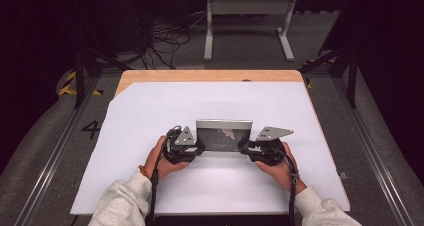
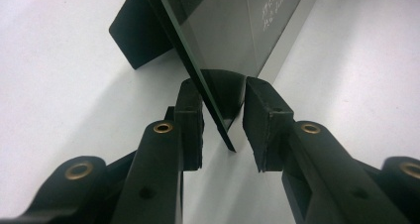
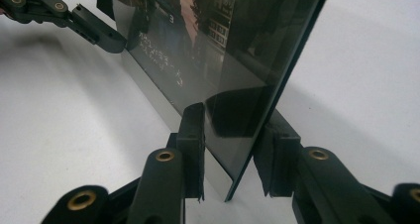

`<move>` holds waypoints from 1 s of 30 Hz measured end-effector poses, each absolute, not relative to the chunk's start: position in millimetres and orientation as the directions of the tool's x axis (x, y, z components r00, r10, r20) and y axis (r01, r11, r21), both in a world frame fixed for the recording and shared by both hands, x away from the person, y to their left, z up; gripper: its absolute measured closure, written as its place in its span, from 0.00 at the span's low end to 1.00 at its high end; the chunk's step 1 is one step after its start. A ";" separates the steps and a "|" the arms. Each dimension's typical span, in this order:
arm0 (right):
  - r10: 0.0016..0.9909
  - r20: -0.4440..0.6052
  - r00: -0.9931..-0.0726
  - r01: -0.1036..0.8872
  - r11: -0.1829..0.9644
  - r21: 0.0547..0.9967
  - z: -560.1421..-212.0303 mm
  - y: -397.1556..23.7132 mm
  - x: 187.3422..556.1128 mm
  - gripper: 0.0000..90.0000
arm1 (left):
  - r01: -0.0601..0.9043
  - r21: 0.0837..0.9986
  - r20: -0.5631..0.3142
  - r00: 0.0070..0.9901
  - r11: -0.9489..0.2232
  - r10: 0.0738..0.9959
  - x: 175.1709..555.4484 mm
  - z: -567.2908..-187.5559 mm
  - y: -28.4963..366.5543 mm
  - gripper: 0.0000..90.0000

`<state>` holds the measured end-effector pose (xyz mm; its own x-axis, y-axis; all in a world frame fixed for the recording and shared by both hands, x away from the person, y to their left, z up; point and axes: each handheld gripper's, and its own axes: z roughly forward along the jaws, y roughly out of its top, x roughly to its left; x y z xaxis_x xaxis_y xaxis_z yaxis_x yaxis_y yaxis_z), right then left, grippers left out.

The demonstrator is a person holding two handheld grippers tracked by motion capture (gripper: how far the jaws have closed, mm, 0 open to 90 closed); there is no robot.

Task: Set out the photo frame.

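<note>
A picture frame (image 1: pixel 224 136) with dark glass and a silver border stands near the middle of the white sheet. My left gripper (image 1: pixel 200 147) has its jaws around the frame's left edge, and my right gripper (image 1: pixel 245 146) has its jaws around the right edge. In the left gripper view the frame (image 2: pixel 237 35) runs slantwise between the jaws of the left gripper (image 2: pixel 223 120), one pad on the back and one on the glass. In the right gripper view the right gripper (image 3: pixel 230 149) pinches the frame (image 3: pixel 223 45) front and back. The black back stand (image 2: pixel 138 35) juts out behind.
A white sheet (image 1: pixel 150 116) covers a wooden table (image 1: pixel 210 76), with free surface on every side of the frame. A person's hands and grey sleeves (image 1: pixel 122 201) come in from the front edge. Beyond the table, cables (image 1: pixel 165 41) and a white metal stand (image 1: pixel 247 16) sit on the floor.
</note>
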<state>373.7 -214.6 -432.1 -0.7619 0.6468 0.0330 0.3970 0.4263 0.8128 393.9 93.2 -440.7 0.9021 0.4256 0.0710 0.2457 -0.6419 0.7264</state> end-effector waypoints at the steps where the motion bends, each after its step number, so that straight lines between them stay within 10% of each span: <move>1: 0.648 0.034 -0.761 0.398 0.425 0.813 -432.2 -214.2 374.2 0.74 | 0.242 0.727 0.075 0.903 -0.642 0.424 394.1 -440.8 93.3 0.77; 30: 0.646 -0.021 -0.763 0.364 0.457 0.812 -433.6 -213.0 371.6 0.73 | 0.263 0.742 0.078 0.880 -0.617 0.469 392.8 -442.3 94.0 0.69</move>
<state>371.6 -213.0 -433.6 -0.7632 0.6458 -0.0212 0.3640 0.4568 0.8117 392.8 94.0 -442.3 0.8800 0.4686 0.0780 0.2626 -0.6166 0.7422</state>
